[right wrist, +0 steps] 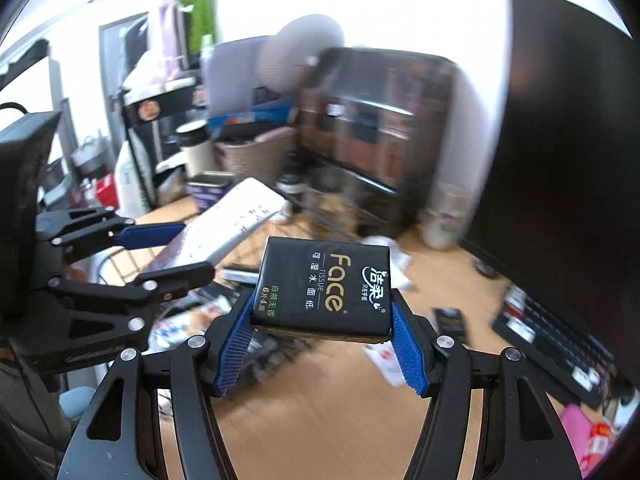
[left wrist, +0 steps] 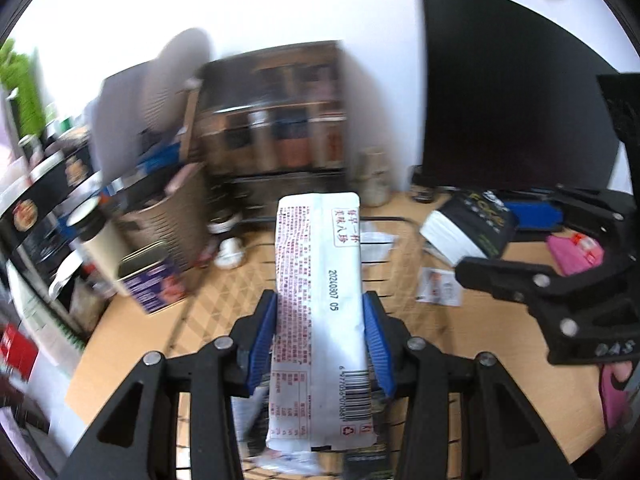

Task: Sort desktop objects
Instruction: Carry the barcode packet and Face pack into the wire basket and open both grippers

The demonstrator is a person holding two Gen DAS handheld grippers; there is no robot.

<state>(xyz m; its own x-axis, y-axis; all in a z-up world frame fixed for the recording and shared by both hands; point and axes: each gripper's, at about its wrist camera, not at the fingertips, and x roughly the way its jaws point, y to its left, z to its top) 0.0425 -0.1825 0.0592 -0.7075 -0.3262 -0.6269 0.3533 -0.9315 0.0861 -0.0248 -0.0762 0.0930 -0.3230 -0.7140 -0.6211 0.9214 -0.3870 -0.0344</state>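
Above the wooden desk (left wrist: 500, 344), left gripper (left wrist: 320, 320) clamps a white packet (left wrist: 320, 280), long axis pointing away; right gripper (right wrist: 324, 320) clamps a black tissue pack (right wrist: 324, 284) crosswise

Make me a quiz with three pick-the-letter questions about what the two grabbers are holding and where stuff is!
1. Where is the white packet?
A. Flat on the desk
B. Between the blue pads of the left hand-held gripper
C. Inside the woven basket

2. What colour is the tissue pack?
A. Black with gold letters
B. Pink
C. Green

3. What is the right hand-held gripper doing?
A. Hanging with nothing in it
B. Pressing a keyboard key
C. Clamped on the tissue pack

Answers:
1. B: the blue pads press on both long sides of the packet, which is lifted above the wooden desk.
2. A: the wrapper is black, with "Face" printed in gold.
3. C: its pads squeeze the pack's two sides and the pack sits up off the desk.
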